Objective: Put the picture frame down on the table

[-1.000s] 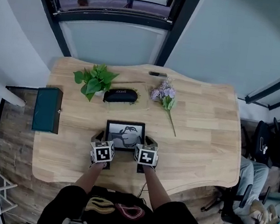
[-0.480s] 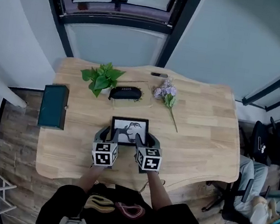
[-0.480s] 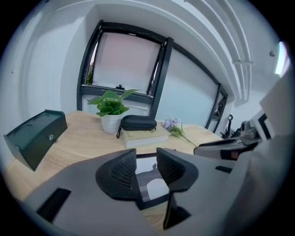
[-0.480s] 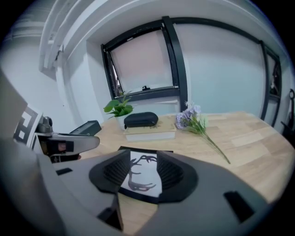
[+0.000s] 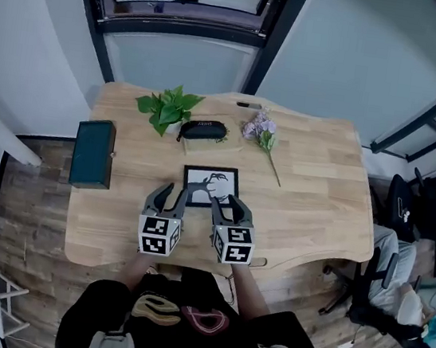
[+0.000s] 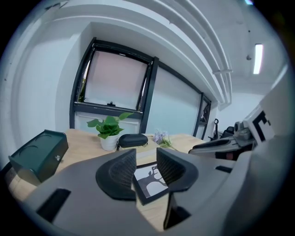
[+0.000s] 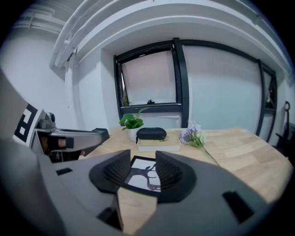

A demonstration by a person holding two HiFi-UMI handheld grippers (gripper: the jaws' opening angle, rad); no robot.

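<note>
**A:** Where is the picture frame (image 5: 212, 184)?

**B:** It lies flat on the desk (image 5: 319, 199), picture side up. It is about midway across and nearer the person's edge than the far one.

**A:** Which way does it run?

**B:** From the head view it looks wider than deep. Its long axis runs left to right, roughly parallel to the desk's near edge, and the short sides point away from the person. A dark tree shape shows inside the black border.

**A:** And the left gripper (image 5: 169, 197)?

**B:** It is held up off the desk at the frame's near left corner. Its jaws have just been opening and stand wide apart. Nothing is gripped. The frame shows through the gap, lying on the wood below.

**A:** The right gripper (image 5: 227, 204)?

**B:** It is the same at the near right corner. Its jaws have just been opening, they are spread wide, and they hold nothing. The frame is visible between and beyond them, untouched.

**A:** What else is on the desk?

**B:** Along the far side there is a potted plant (image 5: 165, 105), a black case (image 5: 205, 130) just beside it and a purple flower sprig (image 5: 262, 135). A green box (image 5: 92, 164) overhangs the left edge, well apart from the frame.
</note>
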